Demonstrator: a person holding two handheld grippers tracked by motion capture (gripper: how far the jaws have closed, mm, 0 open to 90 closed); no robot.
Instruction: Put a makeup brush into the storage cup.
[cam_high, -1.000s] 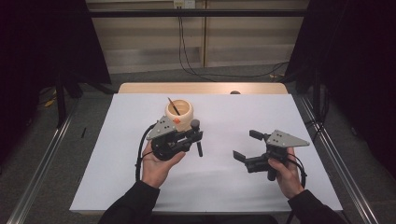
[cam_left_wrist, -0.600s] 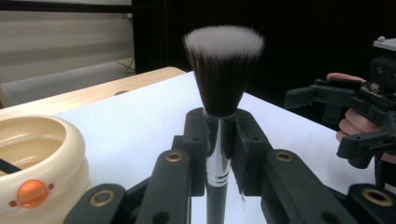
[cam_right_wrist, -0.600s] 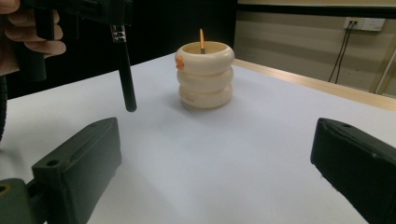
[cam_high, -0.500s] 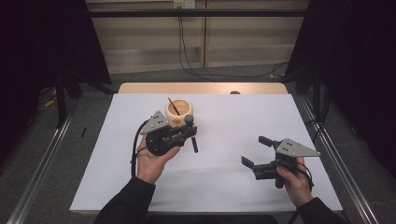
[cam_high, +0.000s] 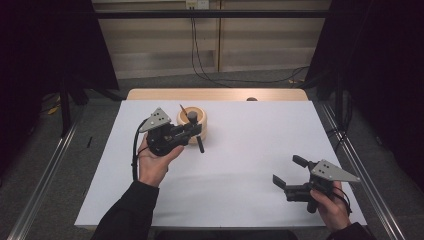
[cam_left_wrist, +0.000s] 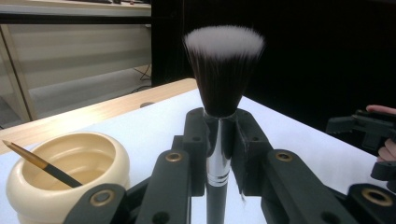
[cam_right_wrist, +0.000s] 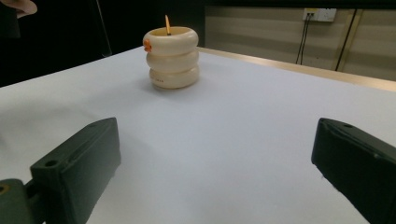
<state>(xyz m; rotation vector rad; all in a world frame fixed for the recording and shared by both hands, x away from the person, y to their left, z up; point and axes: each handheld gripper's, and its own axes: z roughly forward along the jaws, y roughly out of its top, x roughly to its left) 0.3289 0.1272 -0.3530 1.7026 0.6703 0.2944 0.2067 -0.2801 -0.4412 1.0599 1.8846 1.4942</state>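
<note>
**Two hands part: brush goes up to the holder, empty gripper drops back**

High view: left gripper (cam_high: 192, 131), a second ago over the middle of the bench (cam_high: 250, 135), now sits up against the cream holder (cam_high: 192, 121), its fingers clamped on the makeup brush (cam_high: 199, 142). Brush head is at the holder's mouth, handle hanging down toward the near side. Right gripper (cam_high: 290, 172) has slid away to the near right corner, well apart from holder and brush.

Left gripper view: fingers (cam_left_wrist: 196, 149) narrow, closed on the chrome ferrule of the makeup brush (cam_left_wrist: 223, 70); bristles upright, white-tipped. Cream holder (cam_left_wrist: 70, 172) lies low to the left with a thin pencil (cam_left_wrist: 39, 163) leaning inside.

Right gripper view: fingers (cam_right_wrist: 79, 158) stand wide with nothing between them, low over the bench. Cream holder (cam_right_wrist: 171, 57) stands far ahead, pencil tip (cam_right_wrist: 167, 24) poking out.

Reading: the brush looks about ready to go into the holder. Likely next the left hand tips it handle-first over the rim. The right hand seems merely cleared out of the way.
</note>
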